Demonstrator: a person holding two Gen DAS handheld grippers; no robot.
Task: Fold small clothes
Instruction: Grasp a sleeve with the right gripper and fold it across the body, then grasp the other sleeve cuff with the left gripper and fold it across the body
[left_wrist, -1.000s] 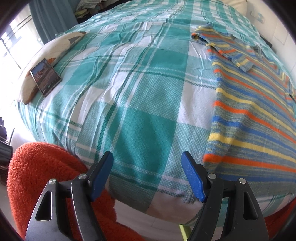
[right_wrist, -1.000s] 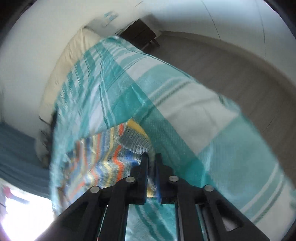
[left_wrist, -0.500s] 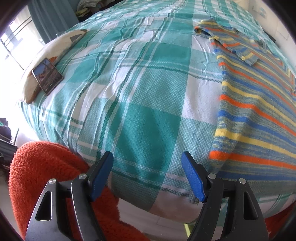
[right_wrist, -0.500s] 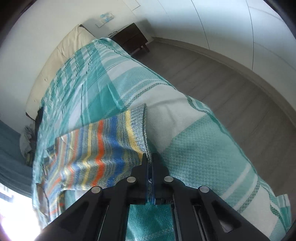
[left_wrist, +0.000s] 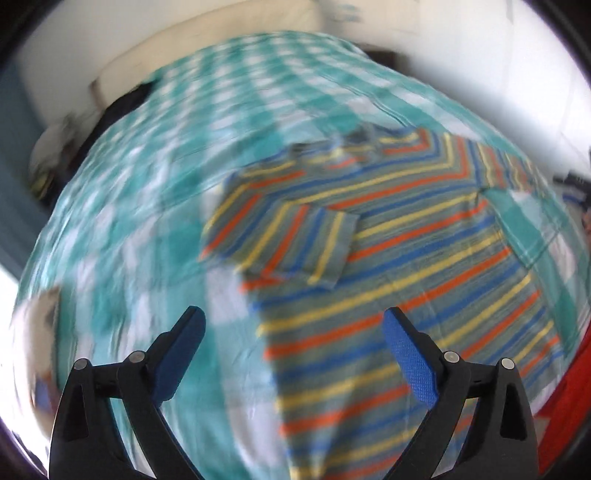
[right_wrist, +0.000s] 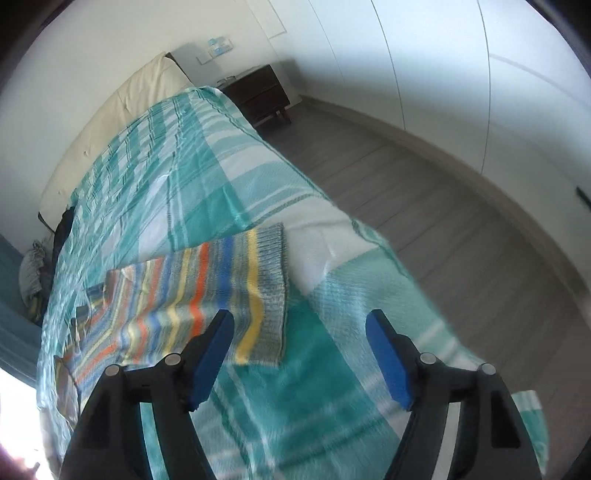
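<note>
A small knitted shirt striped in orange, blue, yellow and grey-green (left_wrist: 399, 251) is lying flat on a teal-and-white checked woven bedspread (left_wrist: 155, 206) that is covering the bed. In the left wrist view, which is blurred, one short sleeve is lying folded in over the shirt's chest, and the other sleeve is stretching out toward the bed's far side. The left gripper (left_wrist: 293, 336) is hanging above the bedspread with its jaws standing wide apart after just opening further; nothing is sitting between its blue pads (left_wrist: 410, 354), and the shirt's left edge is showing in the gap below them.

In the right wrist view the shirt's ribbed grey hem (right_wrist: 271, 291) is resting on the bedspread near the bed's edge. The right gripper (right_wrist: 299, 332) is hovering just above the hem corner, its jaws having just been opening, and the pads are pressing on nothing, the cloth lying free beneath them. A dark wooden bedside cabinet (right_wrist: 258, 92) is standing on the grey plank floor (right_wrist: 461, 206) beyond the bed, beside a cream padded headboard (right_wrist: 122, 103)
</note>
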